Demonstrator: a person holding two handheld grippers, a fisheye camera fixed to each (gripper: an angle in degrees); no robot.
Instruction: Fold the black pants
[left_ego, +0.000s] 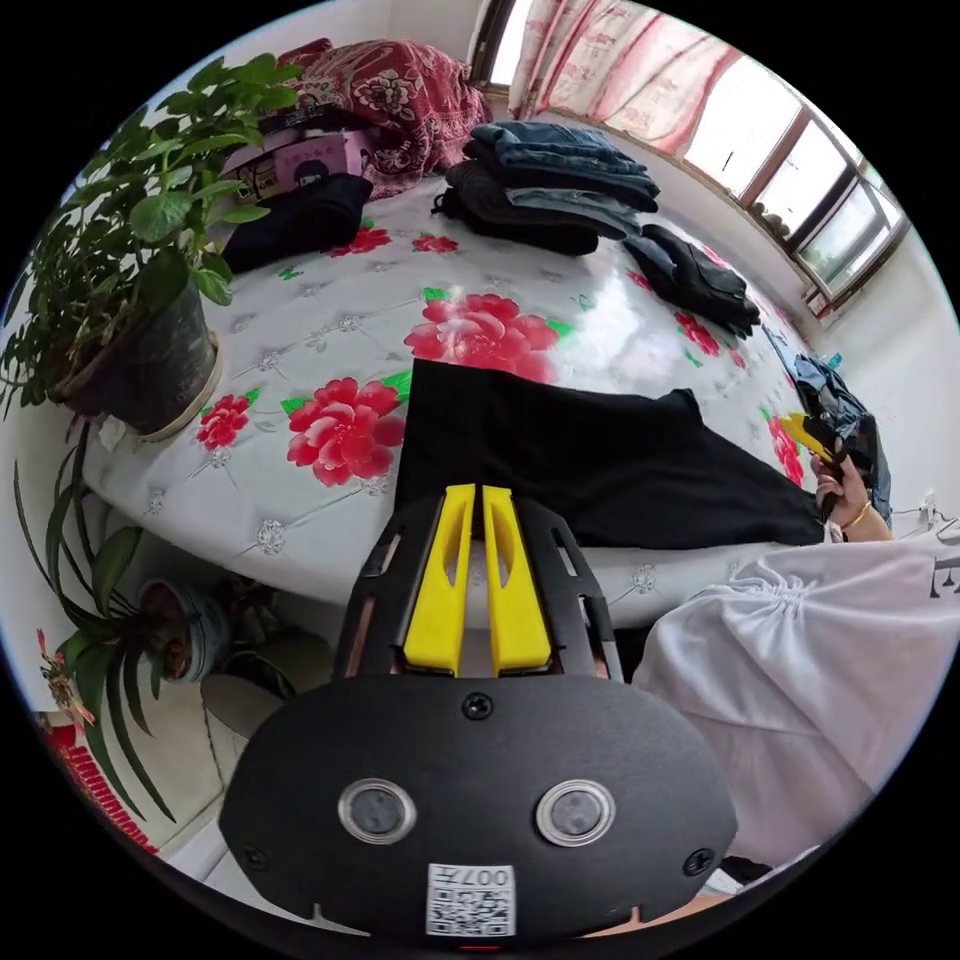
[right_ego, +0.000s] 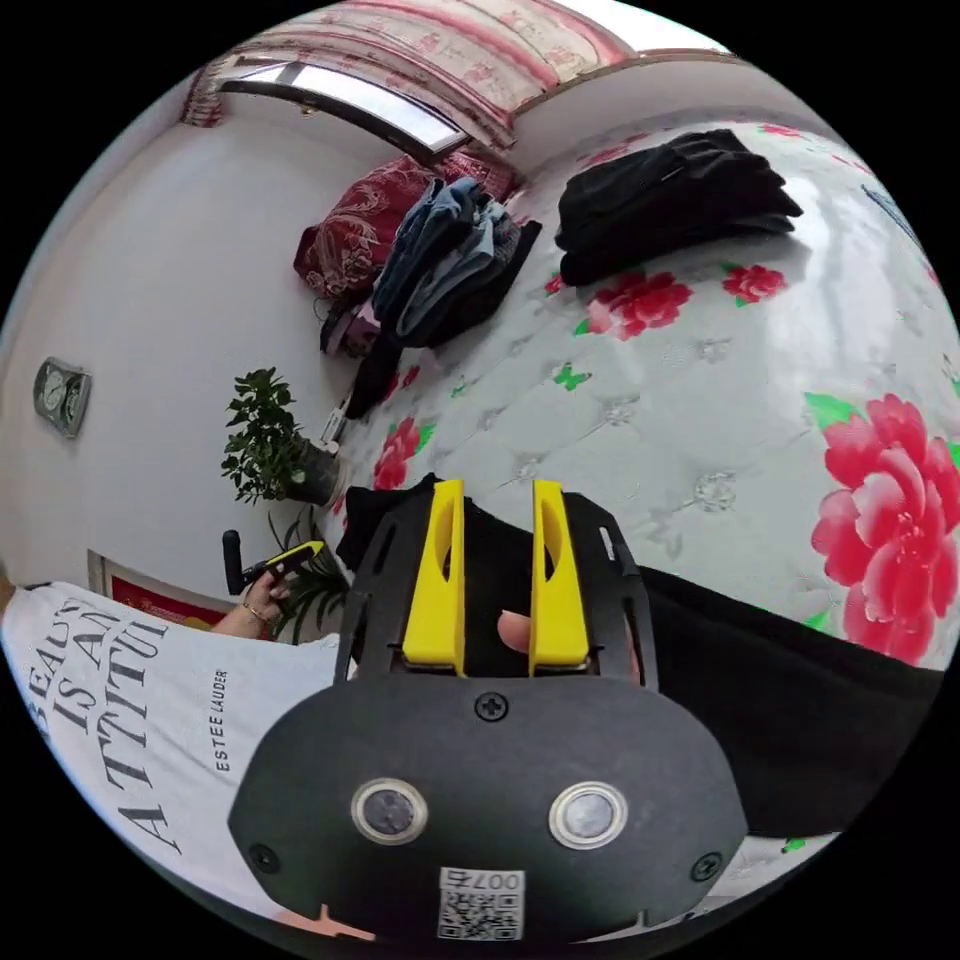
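The pants (left_ego: 600, 470) lie flat at frame centre on the bed (left_ego: 300, 330), near its front edge, already doubled leg on leg. Further folds remain. My left gripper (left_ego: 478, 495) hangs before the edge, jaws nearly closed, gripping nothing. My right gripper (right_ego: 497, 490) is over the pants (right_ego: 760, 700), jaws parted, empty. Folded stacks (left_ego: 550, 185) sit at upper centre.

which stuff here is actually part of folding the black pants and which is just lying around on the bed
Part of the job:
black pants, spread flat at the near edge
left gripper
right gripper

Just lying about:
stack of folded jeans
folded black clothes
potted plant
red floral blanket
flowered mattress, which only bears the work
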